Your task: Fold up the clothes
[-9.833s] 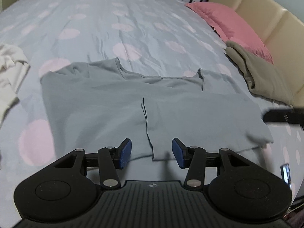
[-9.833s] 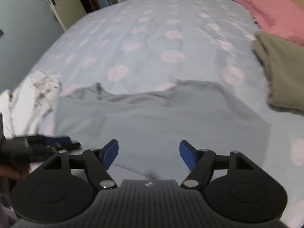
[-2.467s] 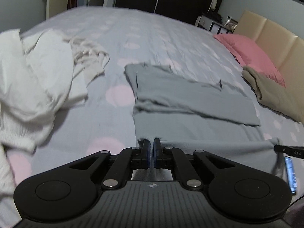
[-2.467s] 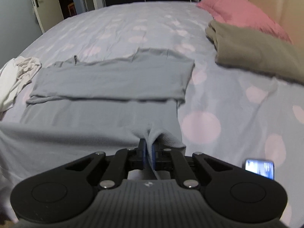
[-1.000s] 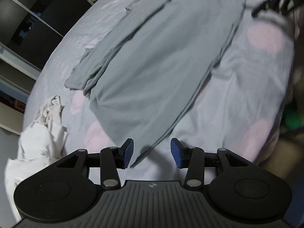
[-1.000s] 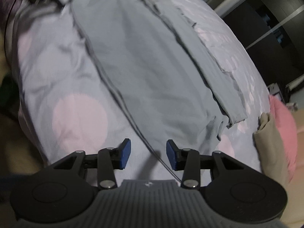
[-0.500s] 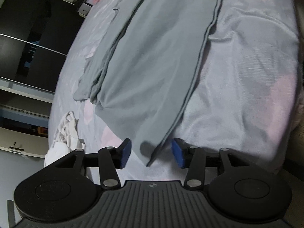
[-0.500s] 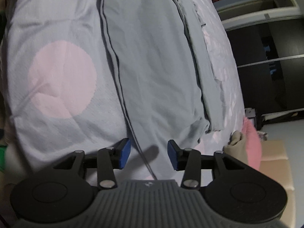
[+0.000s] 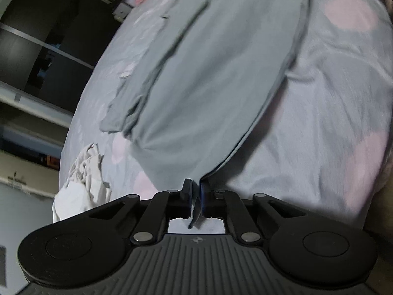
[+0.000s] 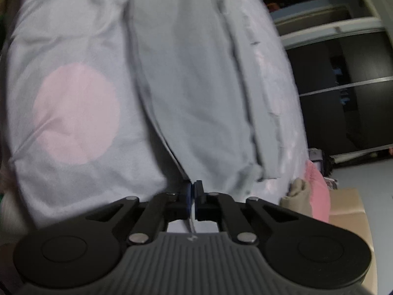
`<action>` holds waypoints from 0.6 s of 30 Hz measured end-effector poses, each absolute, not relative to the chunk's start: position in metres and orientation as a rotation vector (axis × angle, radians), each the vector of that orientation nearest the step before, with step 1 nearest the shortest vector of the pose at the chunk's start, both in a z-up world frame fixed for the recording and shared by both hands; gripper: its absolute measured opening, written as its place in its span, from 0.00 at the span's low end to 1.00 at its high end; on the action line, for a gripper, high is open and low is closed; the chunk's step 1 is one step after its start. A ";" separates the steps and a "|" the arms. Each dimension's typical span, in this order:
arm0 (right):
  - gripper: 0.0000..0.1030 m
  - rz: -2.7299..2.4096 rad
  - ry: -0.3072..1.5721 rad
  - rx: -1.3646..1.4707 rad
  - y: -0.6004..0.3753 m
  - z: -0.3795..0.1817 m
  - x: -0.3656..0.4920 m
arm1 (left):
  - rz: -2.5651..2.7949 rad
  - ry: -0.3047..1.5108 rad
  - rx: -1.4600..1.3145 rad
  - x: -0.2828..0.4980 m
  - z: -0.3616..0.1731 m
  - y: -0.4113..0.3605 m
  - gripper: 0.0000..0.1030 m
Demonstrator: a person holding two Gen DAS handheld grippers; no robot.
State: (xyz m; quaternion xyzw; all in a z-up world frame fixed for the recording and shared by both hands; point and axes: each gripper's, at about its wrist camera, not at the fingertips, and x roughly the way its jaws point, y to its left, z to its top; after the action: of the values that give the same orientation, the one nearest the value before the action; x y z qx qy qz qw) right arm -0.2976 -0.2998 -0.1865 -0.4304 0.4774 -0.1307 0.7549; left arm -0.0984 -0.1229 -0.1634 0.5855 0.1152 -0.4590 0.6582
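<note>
The plain grey knit T-shirt (image 9: pixel 201 93) lay partly folded near the edge of the bed, on the pale blue bedspread with pink dots (image 9: pixel 343 113). Its far long side was already turned in as a narrow band, which left the near long edge free to be gripped at both ends, probably for carrying across in the next fold. The left claw (image 9: pixel 194 191) had just closed, and its jaws were pinched on the shirt's near corner, cloth showing between the pads. The right claw (image 10: pixel 192 191) had likewise just closed on the opposite corner of the same edge of the shirt (image 10: pixel 196 86), a thin strip of fabric caught between its jaws.
</note>
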 end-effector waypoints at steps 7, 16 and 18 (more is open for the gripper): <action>0.02 -0.438 0.914 -0.885 -0.308 -0.153 -0.294 | -0.981 0.250 1.126 -0.081 -0.122 -0.132 0.03; 0.02 -0.579 0.797 -0.847 -0.343 -0.089 -0.253 | -0.986 0.249 0.934 -0.040 -0.047 -0.175 0.03; 0.02 -0.576 0.798 -0.852 -0.354 -0.079 -0.243 | -1.000 0.248 0.939 -0.026 -0.034 -0.187 0.03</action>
State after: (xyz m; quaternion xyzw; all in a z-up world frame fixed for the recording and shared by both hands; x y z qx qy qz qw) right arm -0.2430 -0.3544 -0.0789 -0.3966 0.3713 -0.2680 0.7956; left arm -0.0258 -0.1867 -0.0341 0.4325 0.1143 -0.4605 0.7667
